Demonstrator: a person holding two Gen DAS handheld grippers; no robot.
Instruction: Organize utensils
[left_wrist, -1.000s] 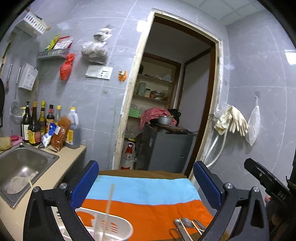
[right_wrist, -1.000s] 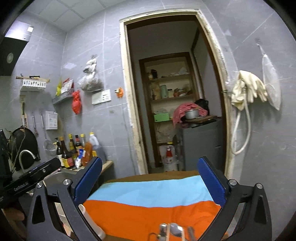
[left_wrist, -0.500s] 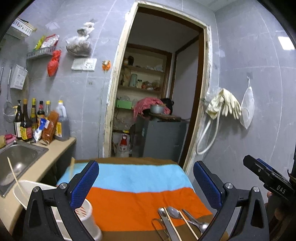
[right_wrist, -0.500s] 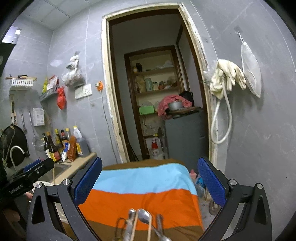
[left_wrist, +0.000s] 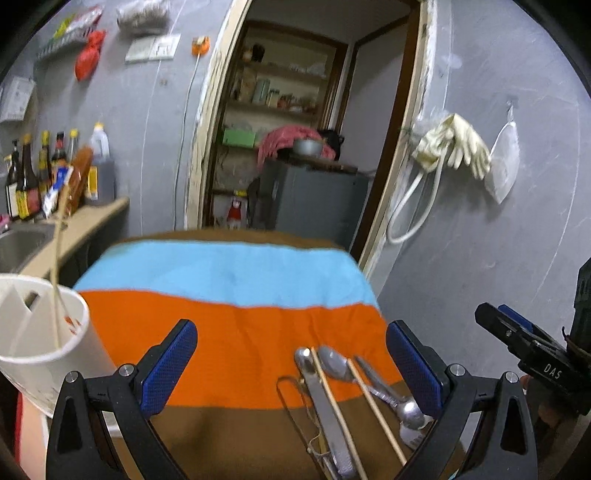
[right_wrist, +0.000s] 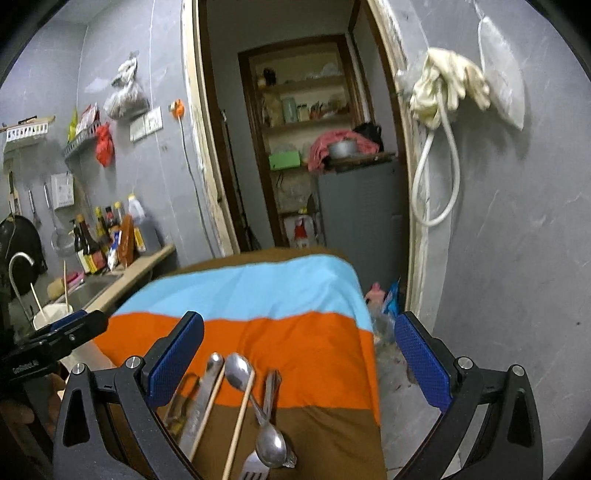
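A pile of utensils lies on the striped cloth near its front edge: two wooden chopsticks (left_wrist: 373, 402), metal spoons (left_wrist: 334, 363), a flat metal blade (left_wrist: 325, 406) and a fork (right_wrist: 255, 467). A white holder (left_wrist: 44, 343) stands at the cloth's left with one chopstick (left_wrist: 57, 280) leaning in it. My left gripper (left_wrist: 291, 363) hovers open above the pile, nothing between its blue pads. My right gripper (right_wrist: 299, 356) is open over the same pile, with the spoons (right_wrist: 240, 369) and chopsticks (right_wrist: 242, 417) below it. Each gripper shows at the edge of the other's view.
The cloth (left_wrist: 229, 273) has blue, orange and brown bands. A counter with a sink (left_wrist: 18, 243) and bottles (left_wrist: 44, 173) runs along the left wall. Behind stands a doorway with shelves and a grey cabinet (left_wrist: 310, 203). Gloves and a hose (left_wrist: 450, 147) hang on the right wall.
Both grippers have tilted down and come closer over the table. The utensil pile now fills the lower middle of both views, and the white holder has shifted to the far left.
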